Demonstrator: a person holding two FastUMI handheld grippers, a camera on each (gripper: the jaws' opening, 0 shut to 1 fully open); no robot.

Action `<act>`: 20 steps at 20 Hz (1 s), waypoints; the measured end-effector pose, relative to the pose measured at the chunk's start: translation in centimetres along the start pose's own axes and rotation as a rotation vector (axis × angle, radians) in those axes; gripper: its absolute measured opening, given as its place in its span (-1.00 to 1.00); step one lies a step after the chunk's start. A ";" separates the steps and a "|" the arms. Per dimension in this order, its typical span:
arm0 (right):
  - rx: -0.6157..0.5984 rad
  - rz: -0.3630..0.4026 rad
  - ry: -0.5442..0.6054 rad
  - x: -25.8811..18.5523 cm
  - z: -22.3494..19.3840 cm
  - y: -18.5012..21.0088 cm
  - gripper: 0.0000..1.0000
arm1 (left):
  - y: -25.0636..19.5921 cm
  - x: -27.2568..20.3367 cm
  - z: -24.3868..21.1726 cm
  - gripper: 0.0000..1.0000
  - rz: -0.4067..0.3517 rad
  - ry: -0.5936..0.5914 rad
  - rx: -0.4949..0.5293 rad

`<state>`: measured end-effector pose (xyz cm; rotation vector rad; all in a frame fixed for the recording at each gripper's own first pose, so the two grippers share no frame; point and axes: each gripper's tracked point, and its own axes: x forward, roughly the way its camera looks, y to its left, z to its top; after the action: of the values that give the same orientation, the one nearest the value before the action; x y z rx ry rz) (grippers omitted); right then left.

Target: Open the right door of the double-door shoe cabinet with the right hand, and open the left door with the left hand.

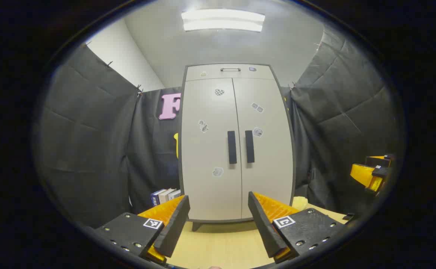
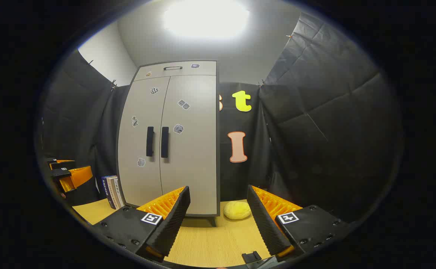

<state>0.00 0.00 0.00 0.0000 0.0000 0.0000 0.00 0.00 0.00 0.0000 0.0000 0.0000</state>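
A pale grey double-door shoe cabinet point(image 1: 236, 149) stands straight ahead on a wooden table, both doors closed. Two dark vertical handles sit side by side at the middle seam: the left door handle point(image 1: 232, 147) and the right door handle point(image 1: 249, 146). My left gripper point(image 1: 218, 220) is open, low in front of the cabinet and well short of it. In the right gripper view the cabinet point(image 2: 169, 142) stands to the left, with its handles point(image 2: 157, 141) together. My right gripper point(image 2: 218, 220) is open and aimed at the cabinet's right edge. The other gripper point(image 2: 68, 175) shows at far left.
Several books point(image 1: 164, 195) stand upright at the cabinet's left foot. A yellow soft lump point(image 2: 237, 210) lies on the table point(image 2: 210, 239) by the cabinet's right foot. Black cloth walls close in on both sides. The right gripper point(image 1: 373, 172) shows at the far right of the left gripper view.
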 end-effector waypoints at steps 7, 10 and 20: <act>0.003 0.004 0.004 0.2 -0.2 -0.1 0.84 | 0.0 -0.1 0.0 0.82 0.004 -0.004 0.006; 0.006 0.002 0.009 0.4 -0.4 -0.1 1.00 | 0.1 0.0 -0.1 0.80 0.005 -0.001 0.008; 0.016 0.014 0.018 0.9 -0.9 -0.7 0.92 | 0.0 0.0 -0.2 0.82 0.004 0.011 0.001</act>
<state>0.93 -0.72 -0.86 0.0156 0.0184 0.0139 0.04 0.04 -0.24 0.0009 0.0115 0.0044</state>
